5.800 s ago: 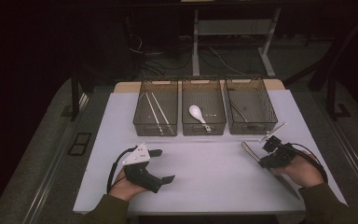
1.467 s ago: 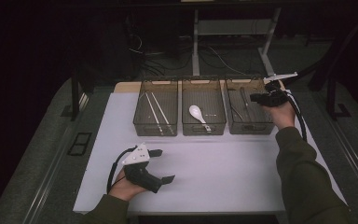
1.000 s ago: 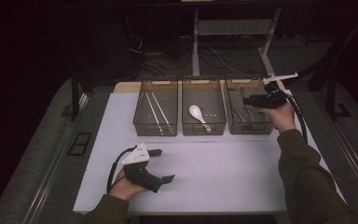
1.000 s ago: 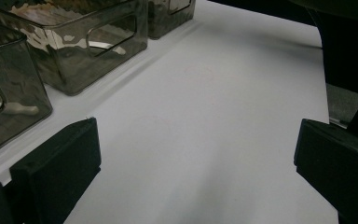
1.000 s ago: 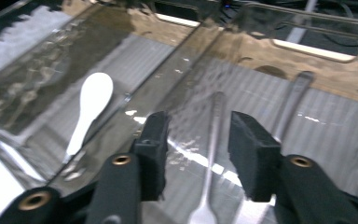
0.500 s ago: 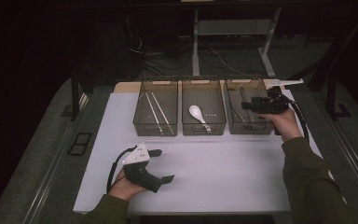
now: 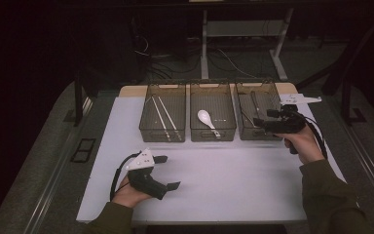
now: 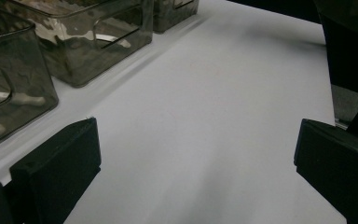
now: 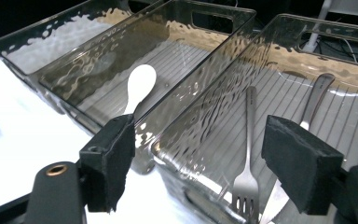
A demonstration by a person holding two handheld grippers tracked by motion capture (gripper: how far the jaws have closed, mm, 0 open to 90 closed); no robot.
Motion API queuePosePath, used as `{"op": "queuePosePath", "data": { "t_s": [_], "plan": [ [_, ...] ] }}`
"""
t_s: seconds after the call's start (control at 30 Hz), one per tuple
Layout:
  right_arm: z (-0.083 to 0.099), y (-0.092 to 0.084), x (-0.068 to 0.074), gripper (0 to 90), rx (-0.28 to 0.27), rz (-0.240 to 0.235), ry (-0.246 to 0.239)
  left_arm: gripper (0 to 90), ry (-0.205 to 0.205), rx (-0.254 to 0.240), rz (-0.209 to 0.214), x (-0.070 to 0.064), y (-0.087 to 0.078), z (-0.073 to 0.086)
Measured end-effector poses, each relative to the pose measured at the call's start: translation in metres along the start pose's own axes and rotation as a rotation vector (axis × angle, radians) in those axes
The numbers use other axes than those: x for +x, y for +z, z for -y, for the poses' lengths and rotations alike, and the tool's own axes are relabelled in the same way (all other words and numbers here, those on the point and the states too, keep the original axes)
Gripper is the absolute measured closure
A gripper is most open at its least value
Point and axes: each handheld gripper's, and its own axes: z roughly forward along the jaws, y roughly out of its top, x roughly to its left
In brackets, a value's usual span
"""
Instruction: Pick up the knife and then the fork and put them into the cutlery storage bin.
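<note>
Three smoked clear bins stand in a row at the back of the white mat (image 7: 233, 180). The left bin (image 7: 162, 113) holds chopsticks (image 7: 161, 117). A white spoon (image 7: 206, 118) (image 9: 140, 86) lies in the middle bin (image 7: 213, 111). The right bin (image 7: 257, 114) (image 9: 307, 60) holds a fork (image 9: 247, 154) and another metal utensil (image 9: 314, 105). My right gripper (image 7: 264, 118) (image 9: 205, 158) hovers at that bin's near right corner. Its jaws have just been opening and nothing is between them. My left gripper (image 7: 168, 171) (image 8: 196, 154) rests open on the mat, empty.
Beyond the bins the table ends at a dark floor with cables and a desk frame (image 7: 241, 29). The person's right sleeve (image 7: 331, 195) lies over the mat's right front. Bare mat stretches between the two grippers.
The right hand, earlier low on the mat with a piece of cutlery, rose over the right bin. It has since drawn back toward the near side with wider, empty jaws. The left hand stayed put.
</note>
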Motion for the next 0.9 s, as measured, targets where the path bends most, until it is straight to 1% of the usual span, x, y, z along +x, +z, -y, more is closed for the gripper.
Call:
{"op": "queuePosePath", "data": {
  "t_s": [0.1,0.2,0.3,0.5,0.6,0.73,0.8,0.83,0.9],
  "plan": [
    [0.007,-0.002,0.007,21.9,0.004,0.011,-0.026,0.0,-0.001,0.001,0.002,0.001,-0.001,0.001],
    [0.015,-0.004,0.013,20.3,0.016,0.010,-0.042,0.0,0.003,0.003,0.005,0.000,0.000,0.000],
    [0.023,-0.007,0.018,19.6,0.022,0.004,-0.045,0.0,0.004,0.003,0.007,-0.001,0.000,0.000],
    [0.036,-0.015,0.026,19.5,0.008,-0.022,-0.046,0.0,0.007,0.006,0.009,-0.002,0.000,0.000],
    [0.042,-0.018,0.031,19.5,0.003,-0.015,-0.076,0.0,0.008,0.007,0.008,-0.002,0.000,0.000],
    [0.051,-0.023,0.034,19.4,-0.007,-0.030,-0.069,0.0,0.007,0.006,0.006,-0.003,0.000,0.000],
    [0.056,-0.025,0.036,19.3,-0.002,-0.043,-0.067,0.0,0.006,0.005,0.005,-0.004,0.000,0.000],
    [0.058,-0.026,0.037,19.3,0.000,-0.041,-0.065,0.0,0.007,0.006,0.005,-0.004,0.000,0.000],
    [0.063,-0.028,0.040,19.0,0.005,-0.044,-0.082,0.0,0.006,0.006,0.004,-0.004,0.000,0.000]
  ]
}}
